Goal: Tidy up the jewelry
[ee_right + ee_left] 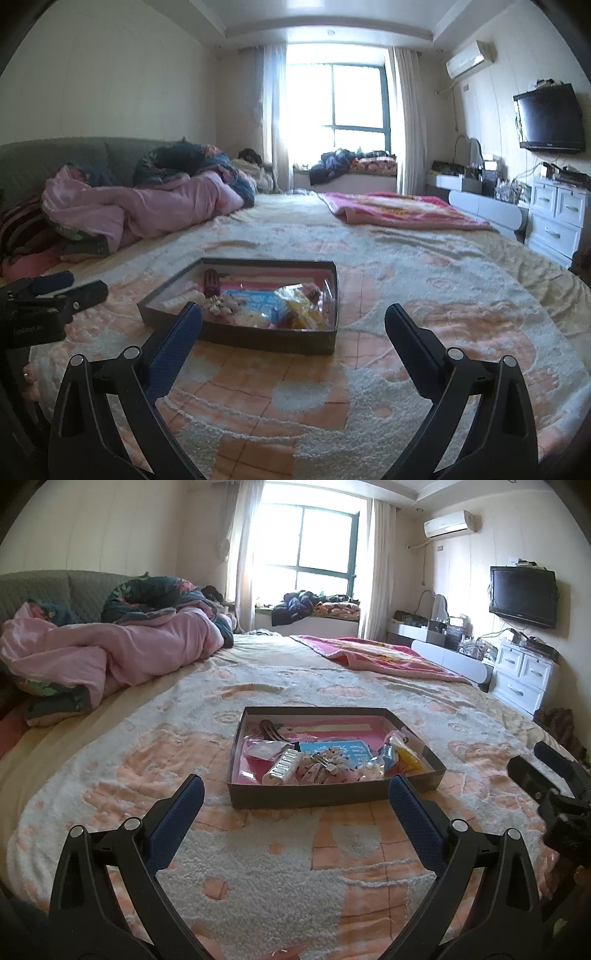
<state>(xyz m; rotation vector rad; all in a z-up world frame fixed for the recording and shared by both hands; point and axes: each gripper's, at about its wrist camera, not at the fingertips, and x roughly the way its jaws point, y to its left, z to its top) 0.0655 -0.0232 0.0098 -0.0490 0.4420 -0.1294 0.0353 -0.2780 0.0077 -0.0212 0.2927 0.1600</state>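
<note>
A shallow dark box [317, 797] with a pink lining lies on the bed. Inside it are a silver hair clip [283, 767], a dark comb clip [269, 728], a blue card [338, 748], a floral scrunchie [325, 766] and small plastic bags [400, 751]. My left gripper [295, 794] hovers open just in front of the box, nothing between its blue pads. The right wrist view shows the same box [273, 338] ahead and to the left. My right gripper [293, 321] is open and empty near the box's front right corner. Each gripper shows at the edge of the other's view.
The bed carries a fluffy white and peach blanket [258, 867]. A pink duvet heap [110, 653] lies at the back left and a pink blanket [388, 653] at the back right. White drawers [524, 679], a desk and a wall television [522, 596] stand to the right.
</note>
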